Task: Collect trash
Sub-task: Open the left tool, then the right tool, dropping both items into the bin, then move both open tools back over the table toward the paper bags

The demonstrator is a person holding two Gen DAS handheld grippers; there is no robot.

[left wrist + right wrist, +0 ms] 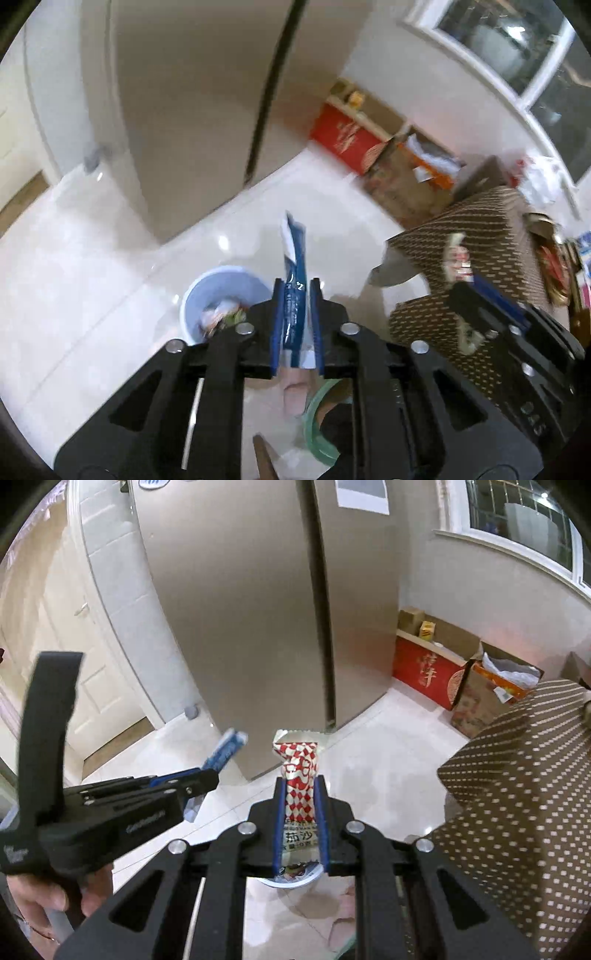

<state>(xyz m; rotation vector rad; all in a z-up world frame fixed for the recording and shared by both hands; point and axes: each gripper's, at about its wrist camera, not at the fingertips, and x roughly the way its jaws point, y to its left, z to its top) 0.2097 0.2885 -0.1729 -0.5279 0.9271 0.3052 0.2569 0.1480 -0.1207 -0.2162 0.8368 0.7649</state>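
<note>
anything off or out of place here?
Nothing spilled or damaged. Left gripper carries a blue wrapper and right gripper a red-and-white packet. The pale blue bin stands upright on the floor with trash inside.

Both hand-held grippers (297,291) (300,788) clamped, angled down.

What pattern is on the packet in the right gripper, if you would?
Red and white diamonds on the packet, clearest in the right wrist view.
</note>
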